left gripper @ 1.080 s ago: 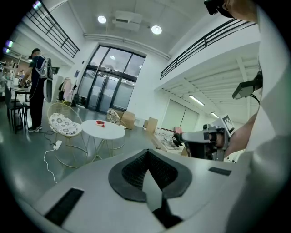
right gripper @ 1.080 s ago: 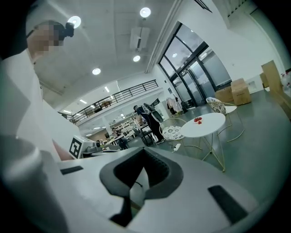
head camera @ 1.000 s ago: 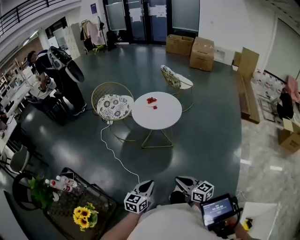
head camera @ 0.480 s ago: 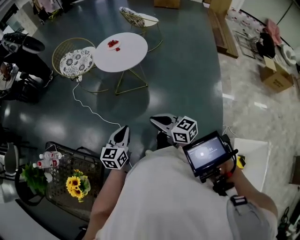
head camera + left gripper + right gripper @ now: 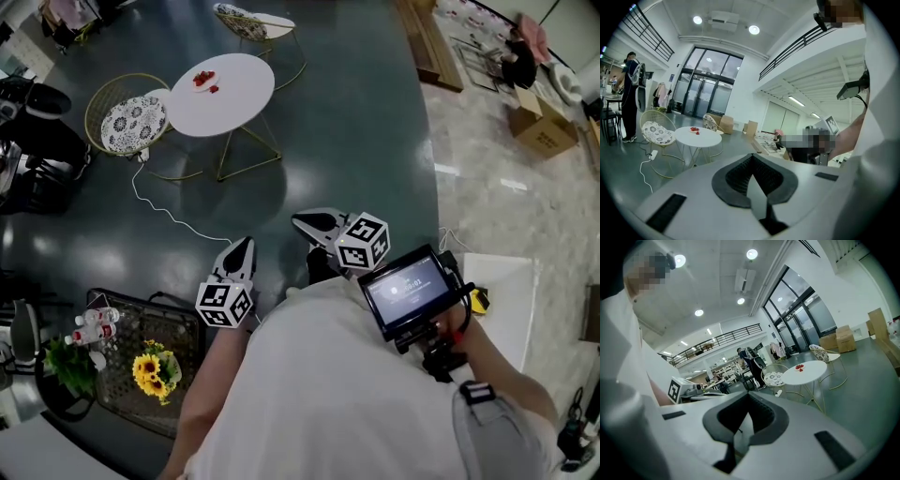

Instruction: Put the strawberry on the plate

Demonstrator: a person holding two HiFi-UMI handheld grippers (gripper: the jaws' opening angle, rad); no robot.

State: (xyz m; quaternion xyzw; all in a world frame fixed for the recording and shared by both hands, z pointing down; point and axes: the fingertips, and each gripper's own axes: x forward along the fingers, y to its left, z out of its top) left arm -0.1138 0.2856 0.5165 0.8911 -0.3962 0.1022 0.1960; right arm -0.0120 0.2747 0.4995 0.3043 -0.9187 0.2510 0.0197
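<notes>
A dark, glossy floor (image 5: 356,122) fills most of the head view. The person's white-shirted torso (image 5: 328,403) takes up the near edge. Far to the left stands a round white worktop (image 5: 234,103) on thin gold legs. A wire chair with a patterned cushion (image 5: 131,122) is at its left and a second chair (image 5: 248,21) is beyond it. A white cable (image 5: 178,220) trails over the floor from the first chair towards the person.

Near left, a dark wire stand (image 5: 183,352) carries sunflowers (image 5: 155,375) and water bottles (image 5: 94,328). A small screen (image 5: 405,291) sits by the person's right hand.

The left gripper (image 5: 241,246) and the right gripper (image 5: 302,222) are held out close to the body, side by side above the floor. Each gripper view shows its jaws closed together with nothing between them.

The small plate (image 5: 201,77) lies on the far-left part of the worktop with red fruit on it. A loose strawberry (image 5: 215,89) lies just beside it on the bare top, well apart from both grippers.
</notes>
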